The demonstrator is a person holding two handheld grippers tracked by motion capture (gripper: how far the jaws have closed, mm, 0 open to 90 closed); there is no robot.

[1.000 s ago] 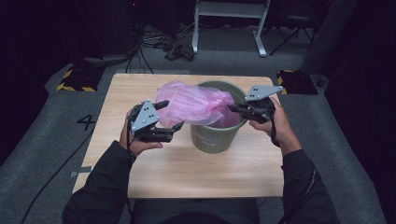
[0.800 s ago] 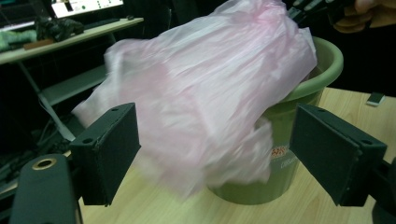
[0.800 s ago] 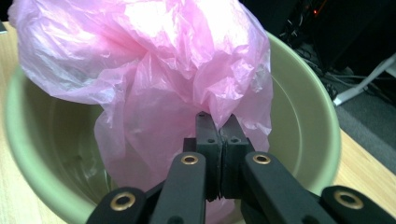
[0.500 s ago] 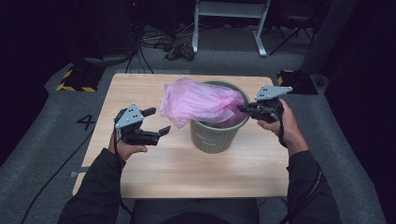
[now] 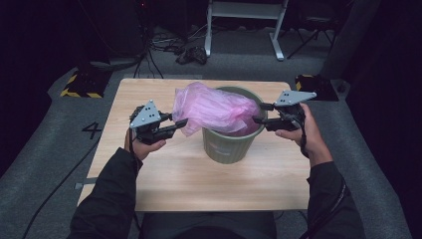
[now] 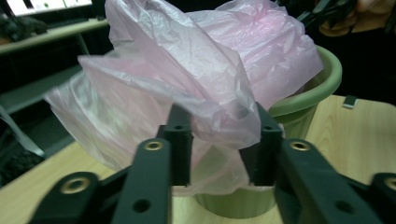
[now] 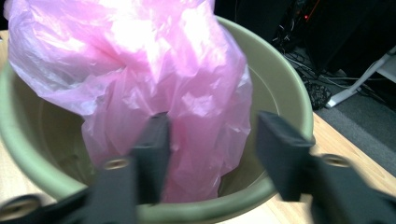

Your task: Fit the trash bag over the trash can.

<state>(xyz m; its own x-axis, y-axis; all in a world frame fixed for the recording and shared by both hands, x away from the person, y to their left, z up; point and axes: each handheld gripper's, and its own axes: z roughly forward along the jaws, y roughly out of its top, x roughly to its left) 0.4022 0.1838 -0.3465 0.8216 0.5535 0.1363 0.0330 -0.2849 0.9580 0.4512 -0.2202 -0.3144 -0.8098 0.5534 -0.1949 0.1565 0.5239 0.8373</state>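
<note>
A pink plastic bag [image 5: 215, 108] sits bunched in the mouth of an olive-green bin [image 5: 229, 145], which stands upright near the middle of the wooden table [image 5: 164, 184]. Most of the film balloons above the rim, and a loose flap spills out over the bin's left side, hanging in the air above the tabletop.

Over to the left gripper [image 5: 175, 124]: its jaws have just been closing, and in the left gripper view a fold of the pink bag [image 6: 196, 93] lies right between them, draped over the tips. The gap between the jaws there looks narrow but not gone (whether the pads truly press the film, I cannot tell). The person's left hand [image 5: 144, 144] holds the tool level, just left of the bin, jaws pointing toward it.

Now the right gripper [image 5: 260, 113]: its jaws have just been opening, and they stand apart at the bin's right rim. In the right gripper view one jaw rests in front of the bag [image 7: 140, 74] inside the bin [image 7: 285, 88], while the other hangs clear of it near the rim, with open space between film and jaw. Nothing is pinched on this side. The right hand [image 5: 298, 130] keeps that tool level too, pointing left across the bin's mouth.
</note>
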